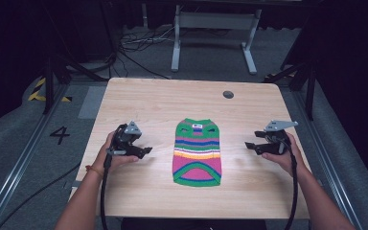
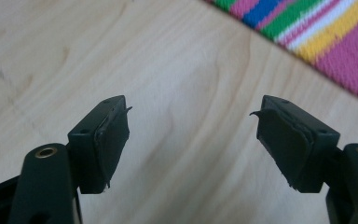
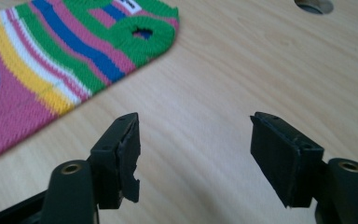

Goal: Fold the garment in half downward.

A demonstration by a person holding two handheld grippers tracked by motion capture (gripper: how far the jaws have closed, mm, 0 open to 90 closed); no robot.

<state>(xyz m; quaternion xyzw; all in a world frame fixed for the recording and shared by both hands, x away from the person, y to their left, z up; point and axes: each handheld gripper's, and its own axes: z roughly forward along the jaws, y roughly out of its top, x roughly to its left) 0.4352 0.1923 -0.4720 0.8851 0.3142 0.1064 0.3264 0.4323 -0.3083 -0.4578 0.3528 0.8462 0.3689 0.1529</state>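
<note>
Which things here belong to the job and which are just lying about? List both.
Job: striped sweater, flat on the table; left hand-held gripper and right hand-held gripper, both open beside it.
Lying about: table hole; floor cables; grey stand.

A lab or recording studio: a pale wooden desk (image 1: 139, 96) stands on grey carpet among dark curtains, with loose cables (image 1: 134, 45) at 11 o'clock, a white metal frame (image 1: 215, 28) at 12 o'clock, and a floor numeral "4" (image 1: 60, 135) at 9 o'clock.
</note>
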